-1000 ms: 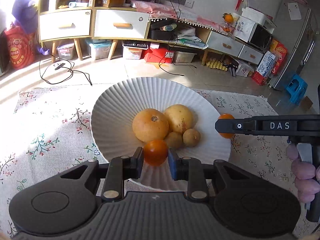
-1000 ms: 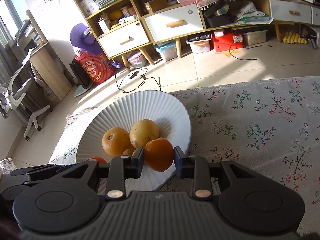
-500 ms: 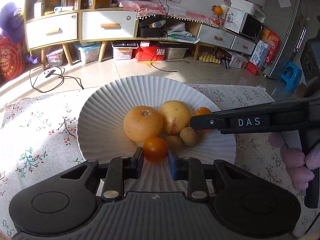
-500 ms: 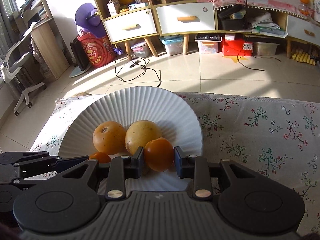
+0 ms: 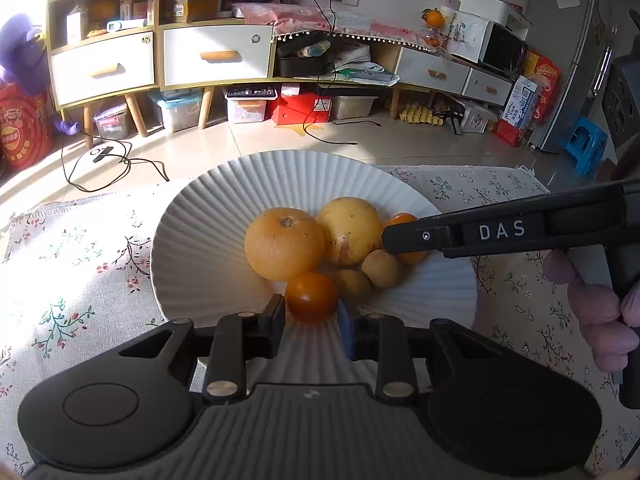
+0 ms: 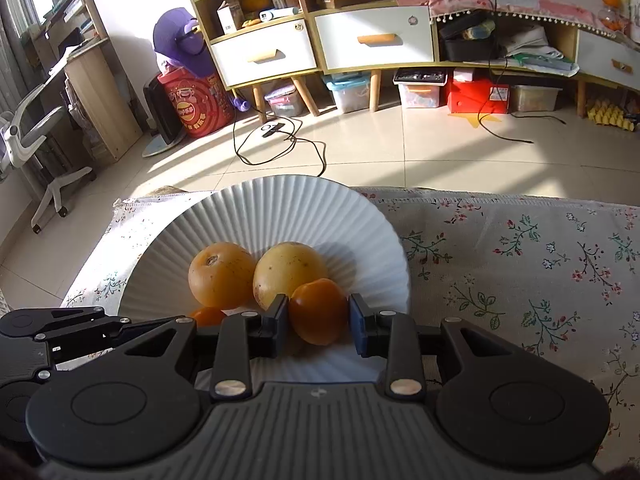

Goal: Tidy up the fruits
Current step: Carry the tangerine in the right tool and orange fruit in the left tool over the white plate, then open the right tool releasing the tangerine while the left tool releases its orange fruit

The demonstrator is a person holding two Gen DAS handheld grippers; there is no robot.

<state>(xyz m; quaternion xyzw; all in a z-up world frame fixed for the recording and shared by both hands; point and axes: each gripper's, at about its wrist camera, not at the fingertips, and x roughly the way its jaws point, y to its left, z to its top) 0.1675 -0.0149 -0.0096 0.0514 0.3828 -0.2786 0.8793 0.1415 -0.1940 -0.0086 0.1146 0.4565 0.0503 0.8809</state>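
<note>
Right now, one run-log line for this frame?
left tool: shut on small orange fruit | right tool: shut on orange fruit | both over white plate | plate: four other fruits

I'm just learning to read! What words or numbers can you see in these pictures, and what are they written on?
"DAS" in white letters, on the side of the right tongs, seen from the left camera.
Red bag by the shelf: printed writing, too blurred to read.
Boxes on the shelf: labels too small to read.
Red carton beside the fridge: print too blurred to read.
</note>
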